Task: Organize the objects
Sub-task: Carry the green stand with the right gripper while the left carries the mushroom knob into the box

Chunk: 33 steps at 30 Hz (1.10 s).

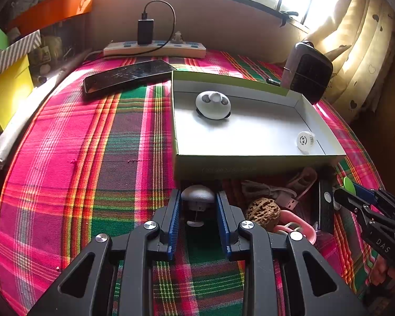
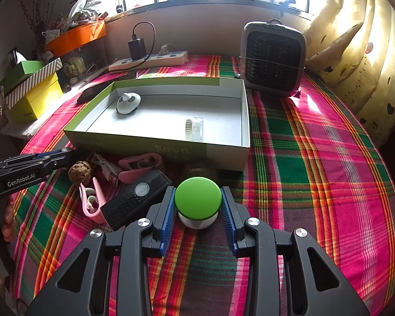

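left gripper (image 1: pixel 198 201): jaws narrow, blue pads against both sides of a white mushroom-shaped item (image 1: pixel 197 194); looks gripped, just near of the box's front wall.
right gripper (image 2: pixel 198 202): jaws clamped on a green-capped mushroom item (image 2: pixel 198 198), white base below the cap, above the plaid cloth (image 2: pixel 316 171), near side of the box.
box (image 2: pixel 223 148): shallow, open-topped, green outside, white inside, centre of the cloth.
in box: white round gadget (image 2: pixel 128 103) at far left; small clear jar with ribbed cap (image 2: pixel 194 129) lying on its side, near right.
loose pile, between the grippers and against the box front: walnut (image 2: pixel 79 172), white USB cable (image 2: pixel 106 168), pink clip (image 2: pixel 92 201), second pink clip (image 2: pixel 141 164), black remote-like device with round button (image 2: pixel 137 197).
phone (image 1: pixel 127 75): dark, cracked screen, far left of the box, touching its corner.
power strip (image 1: pixel 155 47): far edge by the wall, black charger (image 1: pixel 145 31) plugged in.
heater (image 2: pixel 273 59): black grille, far right, just behind the box corner.
left edge: yellow box (image 2: pixel 36 97), striped lid on top.
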Each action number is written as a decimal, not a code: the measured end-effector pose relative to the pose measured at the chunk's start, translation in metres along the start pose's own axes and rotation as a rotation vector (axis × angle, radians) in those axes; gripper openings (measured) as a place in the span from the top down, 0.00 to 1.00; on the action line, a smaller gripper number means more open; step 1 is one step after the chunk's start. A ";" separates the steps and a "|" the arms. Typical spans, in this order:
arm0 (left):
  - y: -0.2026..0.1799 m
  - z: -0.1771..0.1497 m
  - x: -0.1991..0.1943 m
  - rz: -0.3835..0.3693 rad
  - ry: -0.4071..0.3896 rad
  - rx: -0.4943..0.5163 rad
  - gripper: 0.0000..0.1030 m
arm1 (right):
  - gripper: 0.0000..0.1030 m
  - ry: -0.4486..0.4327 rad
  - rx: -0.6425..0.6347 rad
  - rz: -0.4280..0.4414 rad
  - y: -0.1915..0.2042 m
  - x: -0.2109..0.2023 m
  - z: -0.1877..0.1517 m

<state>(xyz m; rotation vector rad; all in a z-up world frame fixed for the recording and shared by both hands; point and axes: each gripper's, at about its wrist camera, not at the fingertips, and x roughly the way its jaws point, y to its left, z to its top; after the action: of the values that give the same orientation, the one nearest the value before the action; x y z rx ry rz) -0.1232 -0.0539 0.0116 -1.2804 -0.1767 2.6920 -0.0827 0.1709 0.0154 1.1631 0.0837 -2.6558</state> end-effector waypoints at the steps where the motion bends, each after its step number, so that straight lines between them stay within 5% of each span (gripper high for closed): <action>1: 0.000 0.000 0.000 -0.001 0.000 0.001 0.76 | 0.66 -0.001 0.001 0.000 0.000 0.000 0.000; 33: -0.016 0.013 -0.036 -0.021 -0.072 0.037 0.76 | 0.66 -0.076 0.021 0.040 -0.005 -0.026 0.016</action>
<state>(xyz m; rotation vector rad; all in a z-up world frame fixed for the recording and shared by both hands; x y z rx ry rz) -0.1101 -0.0459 0.0498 -1.1655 -0.1472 2.7125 -0.0781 0.1782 0.0448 1.0580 0.0194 -2.6684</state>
